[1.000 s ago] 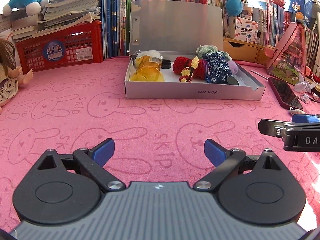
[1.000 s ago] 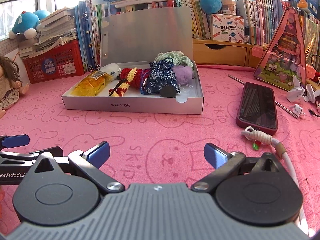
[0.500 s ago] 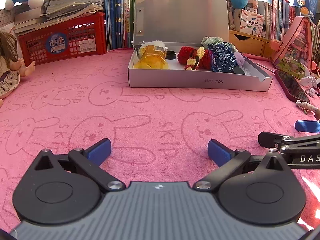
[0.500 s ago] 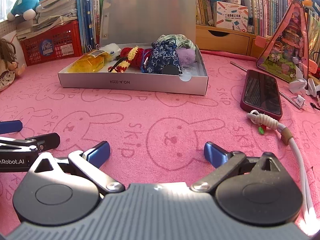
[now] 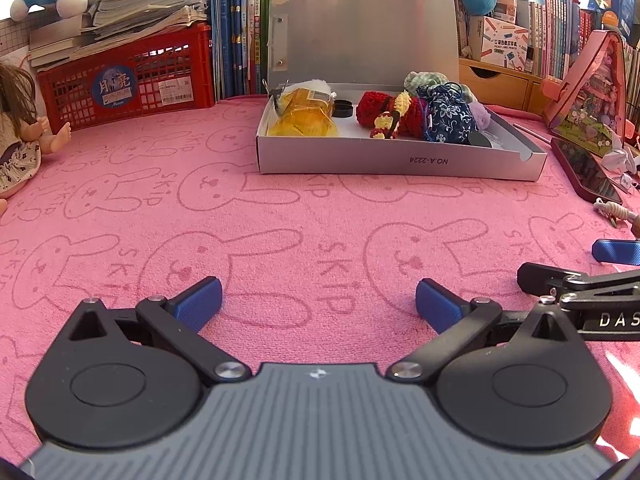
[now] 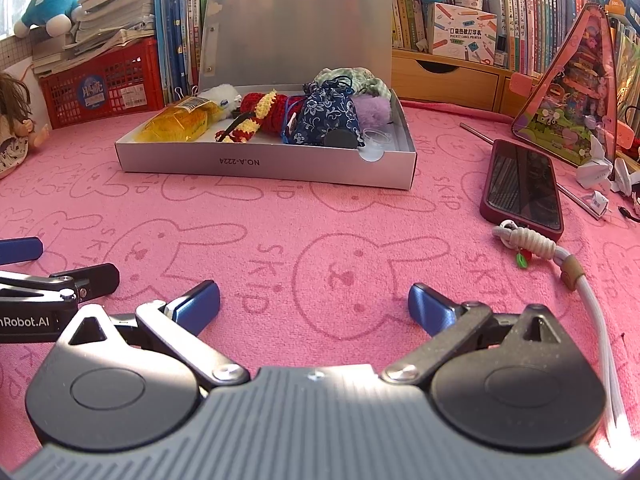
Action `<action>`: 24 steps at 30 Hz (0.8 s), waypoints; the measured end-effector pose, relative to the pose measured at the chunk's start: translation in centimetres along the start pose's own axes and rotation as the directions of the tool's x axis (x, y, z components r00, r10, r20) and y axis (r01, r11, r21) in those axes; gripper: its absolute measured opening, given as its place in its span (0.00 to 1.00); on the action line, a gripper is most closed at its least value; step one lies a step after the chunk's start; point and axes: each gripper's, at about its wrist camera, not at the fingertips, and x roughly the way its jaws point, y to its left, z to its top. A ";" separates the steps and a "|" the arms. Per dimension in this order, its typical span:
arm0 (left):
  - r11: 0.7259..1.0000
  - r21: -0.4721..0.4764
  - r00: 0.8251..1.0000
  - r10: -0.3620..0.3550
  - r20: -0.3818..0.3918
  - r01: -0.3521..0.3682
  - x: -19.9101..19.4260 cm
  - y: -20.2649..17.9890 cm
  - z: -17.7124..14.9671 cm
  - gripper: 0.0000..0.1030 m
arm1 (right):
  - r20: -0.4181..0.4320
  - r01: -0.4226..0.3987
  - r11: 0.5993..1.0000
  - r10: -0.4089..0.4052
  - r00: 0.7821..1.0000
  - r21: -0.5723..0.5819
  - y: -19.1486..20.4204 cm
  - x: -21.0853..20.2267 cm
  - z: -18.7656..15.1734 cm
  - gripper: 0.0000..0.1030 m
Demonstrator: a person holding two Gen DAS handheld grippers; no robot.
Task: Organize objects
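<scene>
Both grippers hover over the pink cloth [image 5: 320, 208]; the left gripper [image 5: 319, 304] and right gripper [image 6: 314, 300] have jaws spread, empty, facing the filled grey box [image 6: 264, 164].

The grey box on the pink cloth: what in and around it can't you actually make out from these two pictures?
- Box floor at the back: hidden by the blue pouch and red knit toy, both views.
- Purple fluffy thing: mostly behind the pouch; unidentifiable.
- Doll: cut off by the left edge, both views.
- Phone screen: dark, only reflections.
- Book spines: text too small.
</scene>
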 end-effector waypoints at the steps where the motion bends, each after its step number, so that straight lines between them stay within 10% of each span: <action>1: 1.000 -0.001 1.000 0.003 0.000 -0.003 0.0 -0.1 0.0 1.00 | 0.000 0.000 1.000 0.000 1.000 0.000 0.0 0.0 0.0 1.00; 24: 1.000 -0.008 1.000 0.016 -0.001 -0.016 0.0 -0.2 0.0 1.00 | 0.019 0.016 1.000 -0.016 1.000 0.016 0.1 -0.4 -0.6 1.00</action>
